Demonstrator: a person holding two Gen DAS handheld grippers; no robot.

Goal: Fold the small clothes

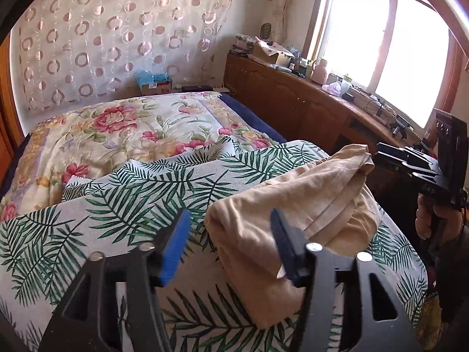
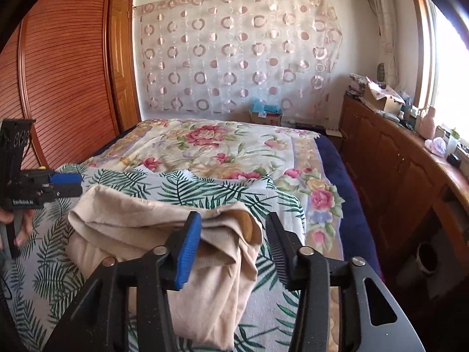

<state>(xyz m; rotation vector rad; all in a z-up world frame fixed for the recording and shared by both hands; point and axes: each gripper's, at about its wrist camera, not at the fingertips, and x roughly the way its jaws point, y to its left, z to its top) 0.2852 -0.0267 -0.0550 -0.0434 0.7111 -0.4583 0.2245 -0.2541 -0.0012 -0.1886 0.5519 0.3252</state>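
Note:
A beige garment (image 1: 296, 205) lies bunched and partly folded on a palm-leaf printed cloth (image 1: 117, 205) on the bed. My left gripper (image 1: 230, 220) is open and empty, its fingers standing either side of the garment's near left end. In the right wrist view the same garment (image 2: 164, 234) lies under my right gripper (image 2: 233, 223), which is open and empty above the garment's right end. The right gripper shows at the right edge of the left wrist view (image 1: 378, 154). The left gripper shows at the left of the right wrist view (image 2: 79, 184).
A floral quilt (image 1: 132, 135) covers the far half of the bed. A wooden cabinet (image 1: 293, 102) with clutter on top runs along the right under a bright window (image 1: 381, 44). A wooden wardrobe (image 2: 64, 88) stands at the left. A patterned curtain (image 2: 234, 52) hangs on the far wall.

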